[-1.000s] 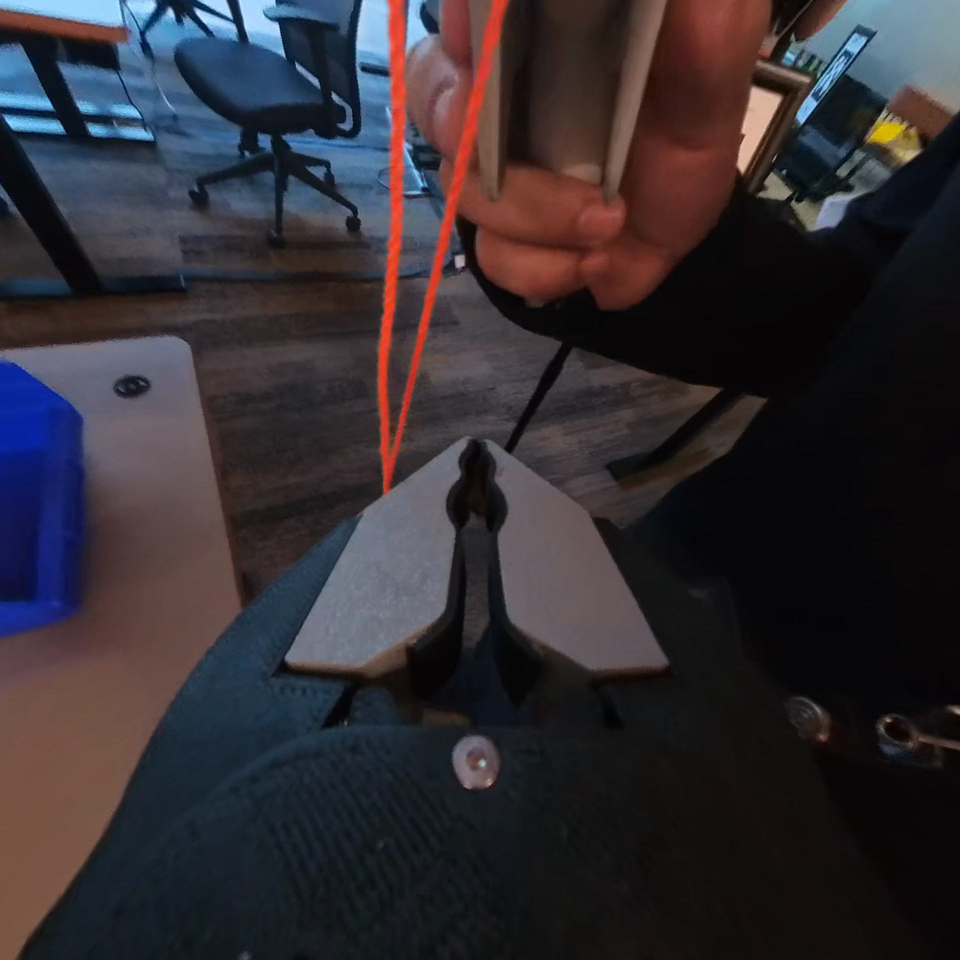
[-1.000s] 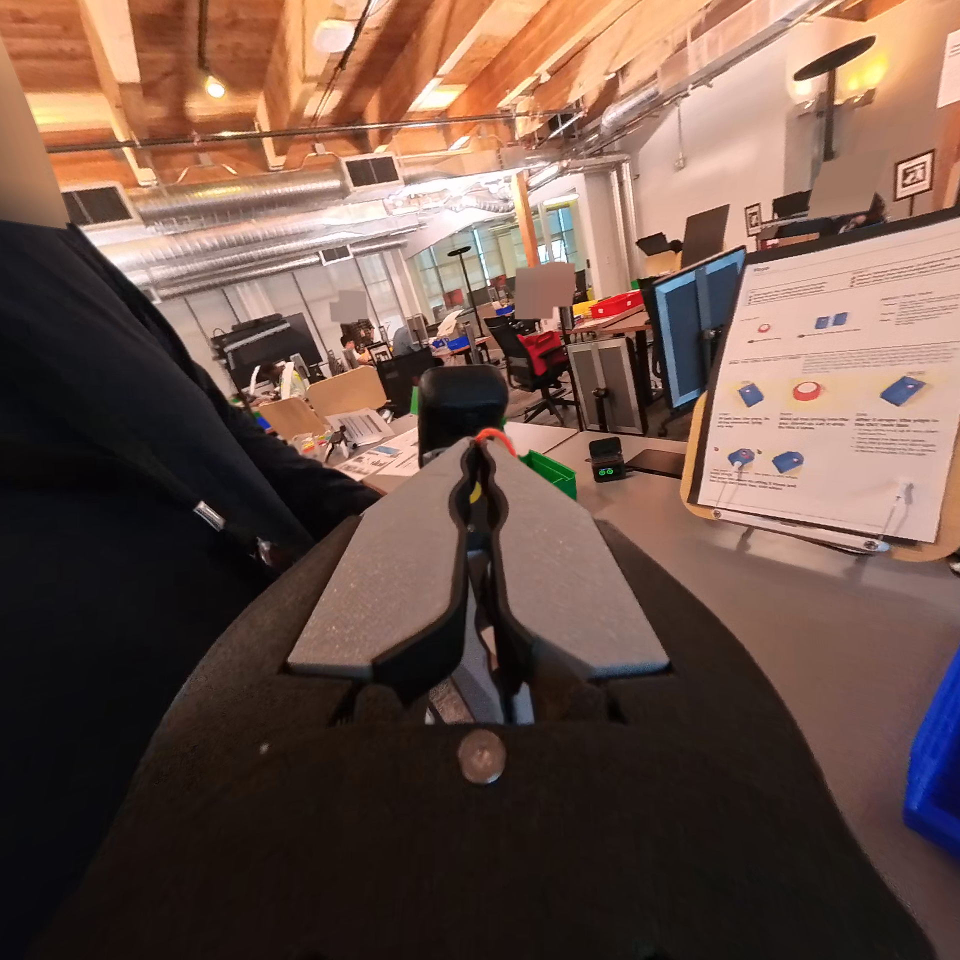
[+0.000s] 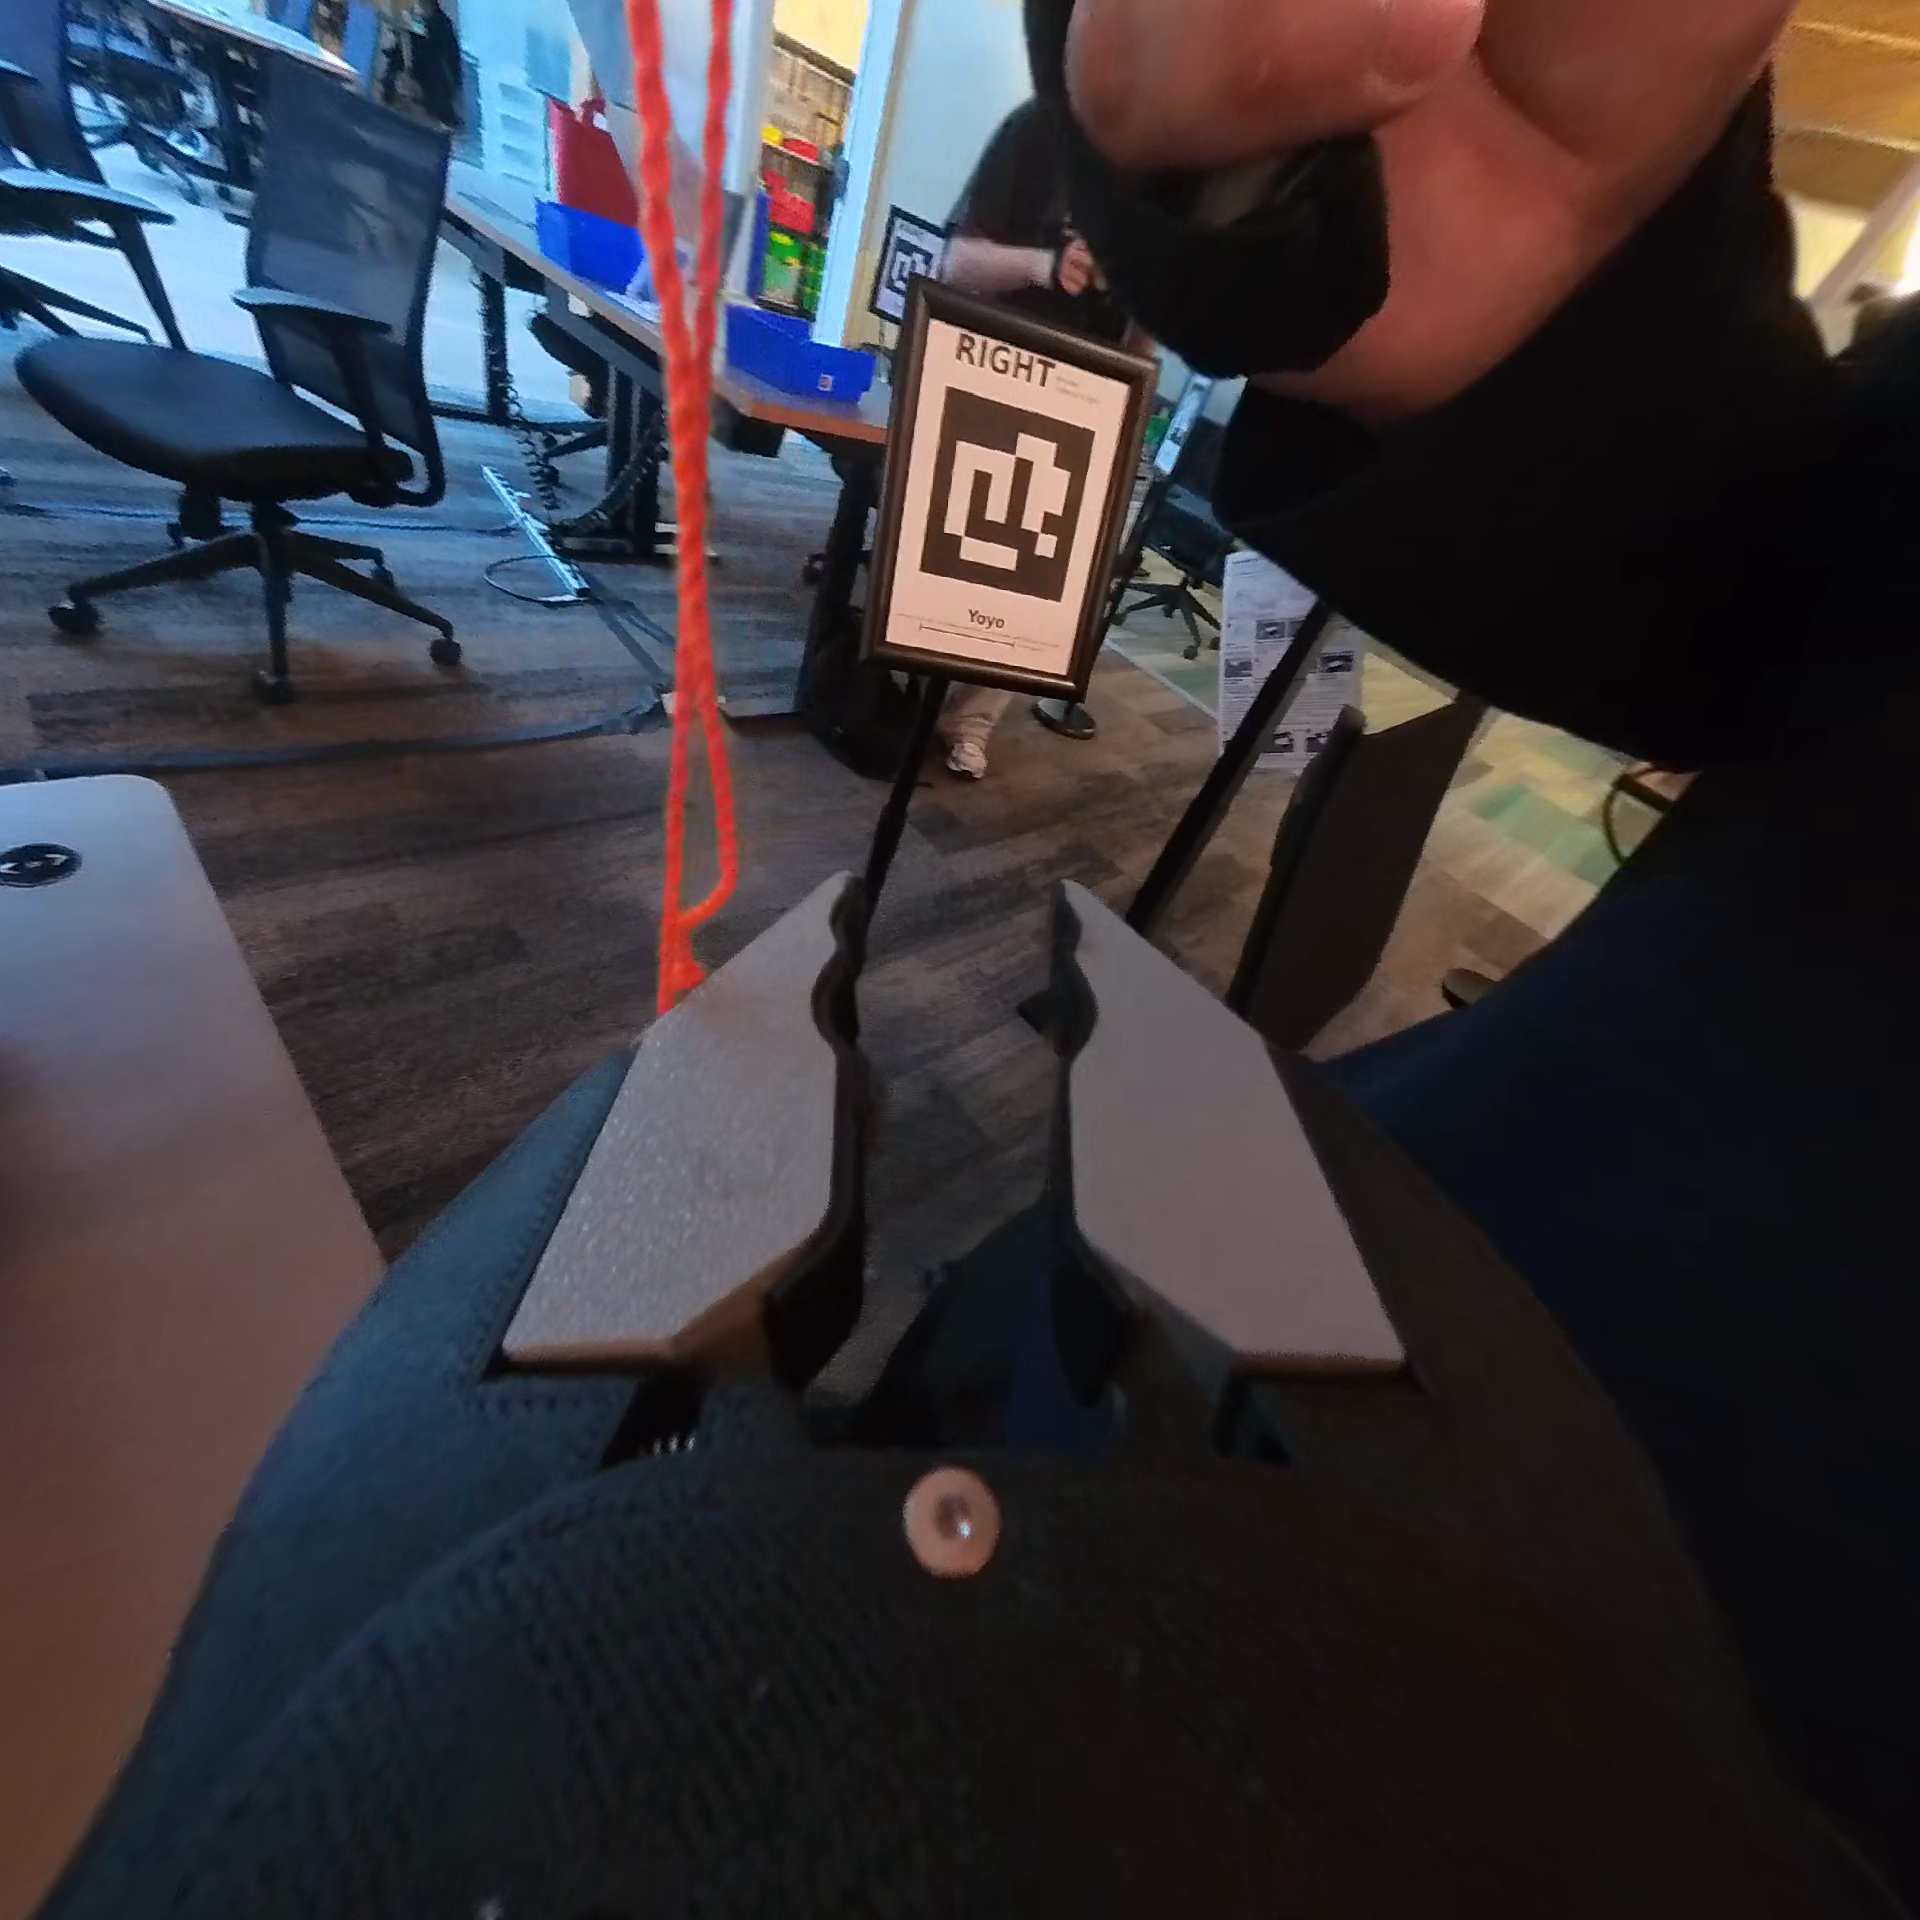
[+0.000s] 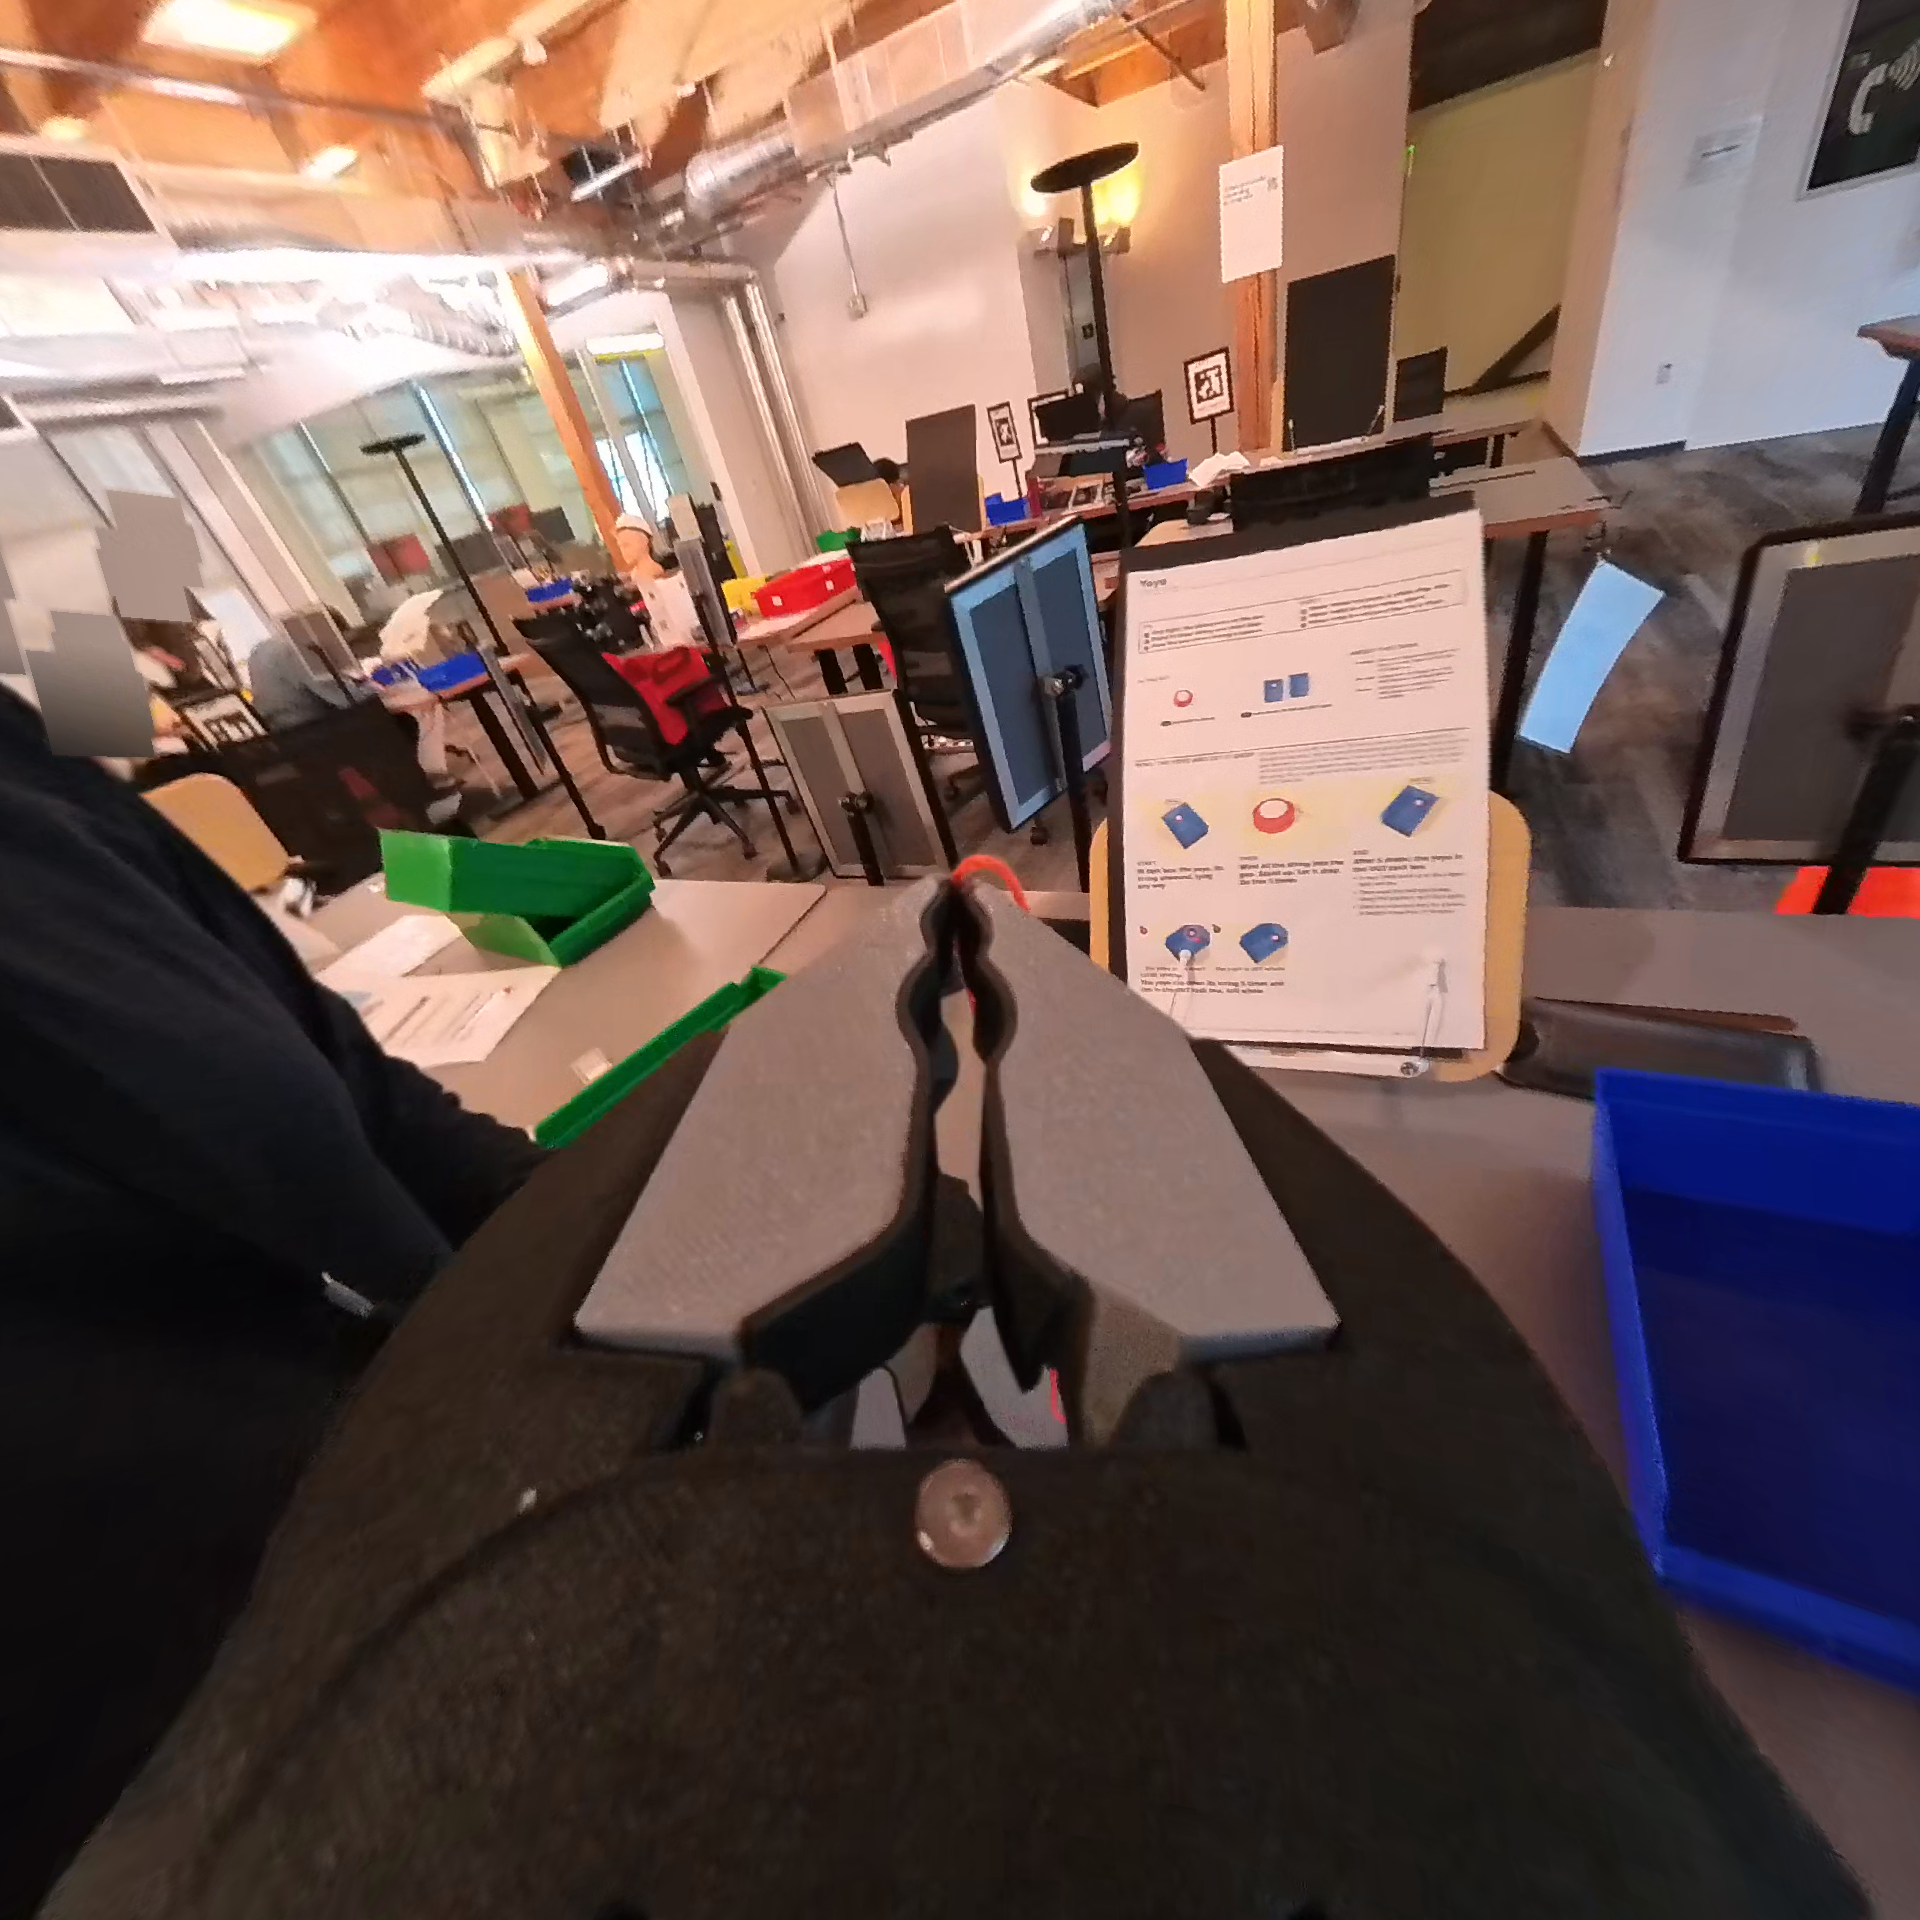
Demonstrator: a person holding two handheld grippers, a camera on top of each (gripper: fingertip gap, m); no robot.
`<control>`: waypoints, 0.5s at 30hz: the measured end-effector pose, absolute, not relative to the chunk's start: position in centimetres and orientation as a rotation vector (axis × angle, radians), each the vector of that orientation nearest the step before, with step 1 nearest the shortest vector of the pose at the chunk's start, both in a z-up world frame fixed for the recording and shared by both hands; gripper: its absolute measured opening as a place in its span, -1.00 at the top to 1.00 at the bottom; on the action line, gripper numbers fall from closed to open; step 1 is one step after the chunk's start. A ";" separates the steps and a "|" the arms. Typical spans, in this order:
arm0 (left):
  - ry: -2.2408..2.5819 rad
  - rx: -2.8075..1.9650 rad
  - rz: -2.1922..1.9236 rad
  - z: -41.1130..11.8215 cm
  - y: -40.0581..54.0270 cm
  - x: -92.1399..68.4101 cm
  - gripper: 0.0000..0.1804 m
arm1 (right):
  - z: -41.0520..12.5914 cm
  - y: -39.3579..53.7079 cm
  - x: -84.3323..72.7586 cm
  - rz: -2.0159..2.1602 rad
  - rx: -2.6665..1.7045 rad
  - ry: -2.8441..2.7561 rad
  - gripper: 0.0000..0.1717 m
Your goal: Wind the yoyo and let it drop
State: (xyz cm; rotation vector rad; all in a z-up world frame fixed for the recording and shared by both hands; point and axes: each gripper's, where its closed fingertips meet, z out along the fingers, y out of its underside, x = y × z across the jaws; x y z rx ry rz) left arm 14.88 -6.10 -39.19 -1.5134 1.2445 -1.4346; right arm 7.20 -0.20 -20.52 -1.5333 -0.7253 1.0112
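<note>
Table: grey-brown flat tabletop (image 4: 1455, 1174), carrying a blue plastic bin (image 4: 1766, 1330), green plastic trays (image 4: 520, 894) and a printed instruction sheet on a wooden stand (image 4: 1299, 790).
Person: one hand (image 3: 1351, 156) in a dark sleeve is raised above the left claw, gripping the right tool's handle.
Left claw (image 3: 956, 914): jaws stand apart with only floor showing between them; nothing is in the grasp.
Right claw (image 4: 961, 899): jaws are pressed together, and a small loop of orange string shows at the very tip, so it grips the string's upper end.
Orange twisted yarn string (image 3: 686, 520): hangs as a doubled strand from above, down past the outer side of the left claw's left finger (image 3: 727, 1122). It touches neither pad. Its lower end passes behind that finger, out of sight.
Yoyo body: not visible in either view; I cannot tell whether it hangs below or how much string is wound on it.
Progress, judged: the left claw's open, empty stance beside a hanging string fits the drop stage. Whether winding was complete cannot be confirmed. Left to do, probably: check the yoyo below and rewind if more drops are wanted.
</note>
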 end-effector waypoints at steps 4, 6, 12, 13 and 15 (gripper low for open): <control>1.181 -1.569 -1.379 -39.4 -5.1 15.3 0.60 | -20.5 -0.3 6.9 1.035 -1.490 -0.807 1.00; 1.156 -1.617 -1.346 -39.8 -4.5 16.1 0.61 | -20.4 -0.5 7.6 1.059 -1.459 -0.850 1.00; 1.214 -1.776 -1.264 -43.5 -4.7 21.9 0.89 | -19.3 -2.3 12.8 1.185 -1.348 -0.931 1.00; 1.214 -1.772 -1.267 -43.4 -5.0 23.0 0.90 | -19.3 -2.5 14.1 1.184 -1.337 -0.940 1.00; 1.239 -1.801 -1.245 -43.6 -5.3 25.2 0.82 | -19.6 -2.5 16.7 1.146 -1.337 -0.958 1.00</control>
